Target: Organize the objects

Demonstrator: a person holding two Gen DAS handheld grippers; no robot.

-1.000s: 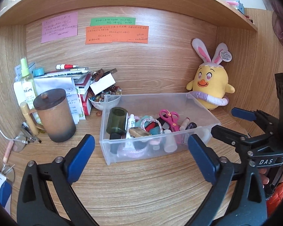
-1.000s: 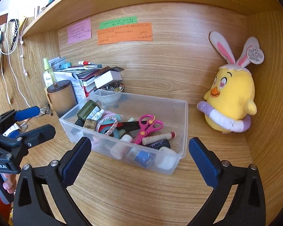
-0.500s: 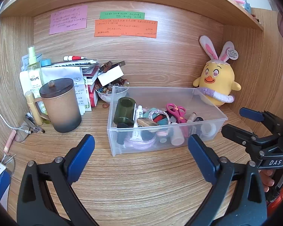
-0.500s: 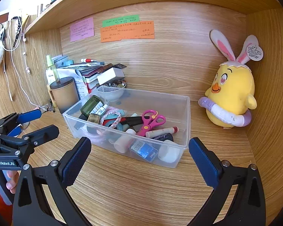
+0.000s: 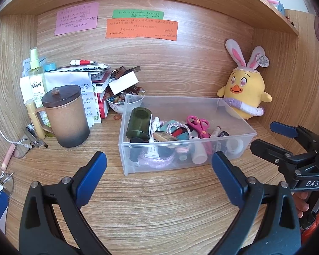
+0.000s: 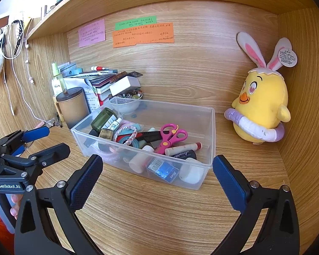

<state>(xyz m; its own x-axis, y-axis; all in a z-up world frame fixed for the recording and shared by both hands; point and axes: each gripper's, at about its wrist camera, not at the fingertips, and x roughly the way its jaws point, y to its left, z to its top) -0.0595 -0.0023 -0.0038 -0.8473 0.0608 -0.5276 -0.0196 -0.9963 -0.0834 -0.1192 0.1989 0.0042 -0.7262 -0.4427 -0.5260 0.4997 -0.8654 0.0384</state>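
A clear plastic bin point(image 5: 240, 127) point(image 6: 211, 127) stands on the wooden desk. It holds pink scissors point(image 5: 196, 123) point(image 6: 170, 136), a dark green jar point(image 5: 138, 125) point(image 6: 103, 120), a white tube point(image 5: 154, 131), a braided cord point(image 6: 125, 136), a blue packet point(image 6: 162, 170) and other small items. My left gripper point(image 5: 159, 176) is open and empty, just in front of the bin. My right gripper point(image 6: 157, 177) is open and empty, in front of the bin's right corner. Each gripper also shows in the other's view point(image 5: 282, 142) point(image 6: 38, 141).
A brown lidded mug point(image 5: 66, 114) point(image 6: 71, 104) stands left of the bin, with a spray bottle point(image 5: 37, 74), stacked books and papers point(image 5: 83, 78) and a bowl of beads point(image 5: 121, 102) behind. A yellow bunny plush point(image 5: 244, 93) point(image 6: 263, 104) sits at the back right. A shelf hangs overhead.
Both grippers have drawn back a little from the bin and stayed open. The left view has shifted so the bin sits more to the right. Nothing was picked up.
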